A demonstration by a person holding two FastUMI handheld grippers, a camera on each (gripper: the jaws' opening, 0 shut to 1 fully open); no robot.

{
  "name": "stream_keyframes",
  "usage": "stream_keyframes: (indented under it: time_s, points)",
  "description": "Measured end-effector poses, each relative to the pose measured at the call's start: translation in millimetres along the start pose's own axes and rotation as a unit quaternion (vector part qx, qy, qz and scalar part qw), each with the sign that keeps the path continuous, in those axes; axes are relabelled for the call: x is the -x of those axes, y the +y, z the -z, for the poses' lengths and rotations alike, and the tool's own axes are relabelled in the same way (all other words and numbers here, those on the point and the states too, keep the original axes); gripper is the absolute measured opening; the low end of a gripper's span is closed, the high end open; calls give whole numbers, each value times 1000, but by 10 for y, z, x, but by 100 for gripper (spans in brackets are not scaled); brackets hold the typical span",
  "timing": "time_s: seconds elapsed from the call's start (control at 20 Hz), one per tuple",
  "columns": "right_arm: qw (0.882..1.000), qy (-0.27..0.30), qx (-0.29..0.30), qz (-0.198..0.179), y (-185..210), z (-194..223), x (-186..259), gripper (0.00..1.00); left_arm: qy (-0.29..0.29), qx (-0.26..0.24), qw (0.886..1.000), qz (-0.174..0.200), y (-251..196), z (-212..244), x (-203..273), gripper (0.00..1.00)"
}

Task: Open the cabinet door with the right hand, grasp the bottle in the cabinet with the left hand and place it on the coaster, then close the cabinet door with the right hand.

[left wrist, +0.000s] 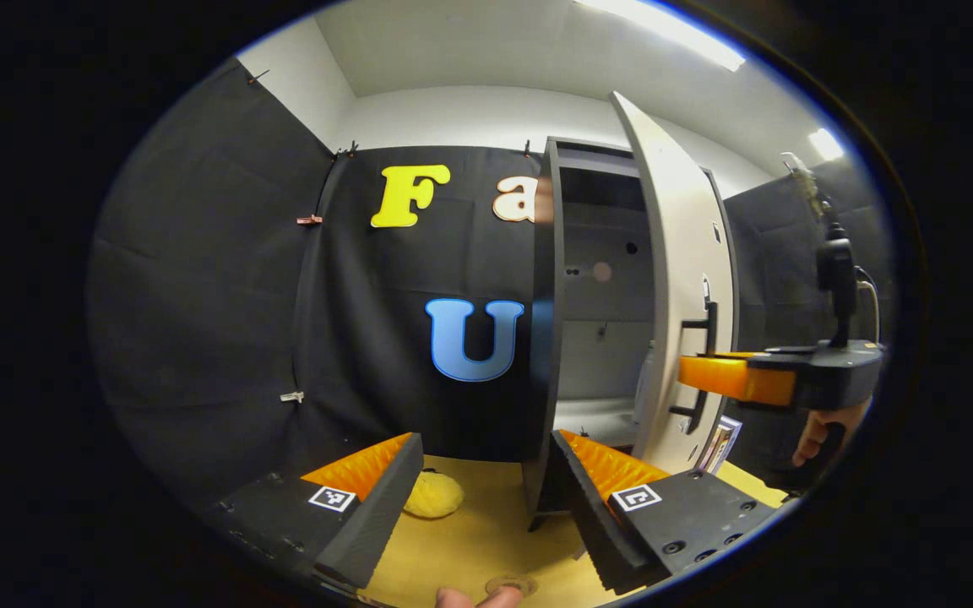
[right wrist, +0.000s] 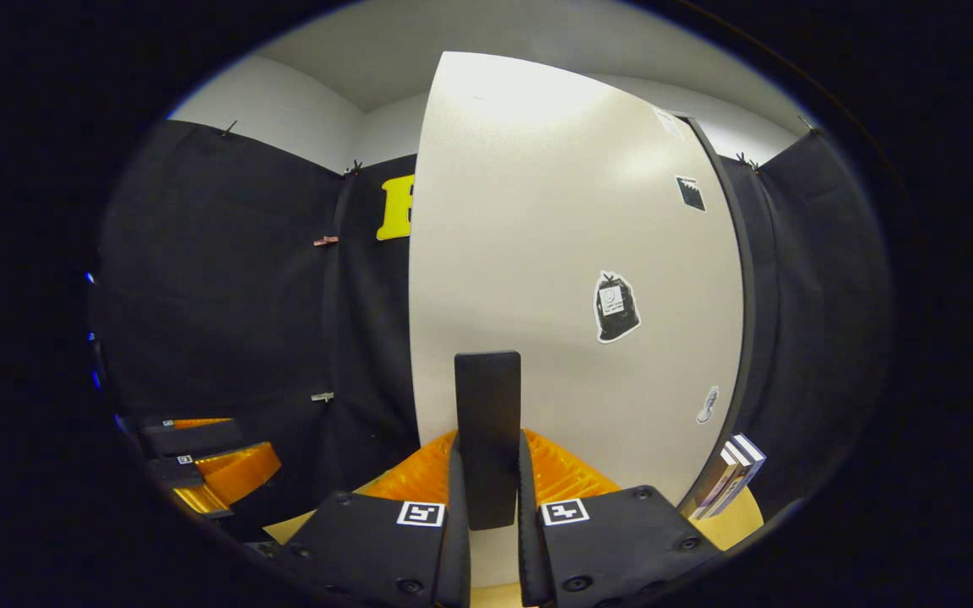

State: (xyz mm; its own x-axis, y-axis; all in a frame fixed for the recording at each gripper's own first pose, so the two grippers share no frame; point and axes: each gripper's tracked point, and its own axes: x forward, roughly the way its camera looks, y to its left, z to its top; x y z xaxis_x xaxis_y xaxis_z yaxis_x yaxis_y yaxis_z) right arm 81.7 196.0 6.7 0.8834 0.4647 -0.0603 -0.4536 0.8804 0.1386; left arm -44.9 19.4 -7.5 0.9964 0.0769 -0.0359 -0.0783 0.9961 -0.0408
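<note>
2 pads of the right gripper (right wrist: 487,507) are clamped on the black door handle (right wrist: 487,435) of the white cabinet door (right wrist: 554,253), which is swung partly open. The left gripper (left wrist: 486,498) is held with its fingers spread apart above the yellow table (left wrist: 486,540), before the cabinet (left wrist: 605,338). The bottle cannot be made out clearly inside. A round coaster (left wrist: 510,583) is seen near a yellow sponge (left wrist: 433,495).
</note>
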Motion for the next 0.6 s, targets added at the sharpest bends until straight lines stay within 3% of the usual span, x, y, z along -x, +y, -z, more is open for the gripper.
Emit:
stream_keyframes:
  time_s: [0.25,0.6]
  points:
    - [1000,2,8,15,-156,-36,235,27,0,-2,1000,18,-223,-13,-58,94]
    - [997,6,-18,70,-417,-30,444,26,8,3,999,52,-553,17,-186,94]
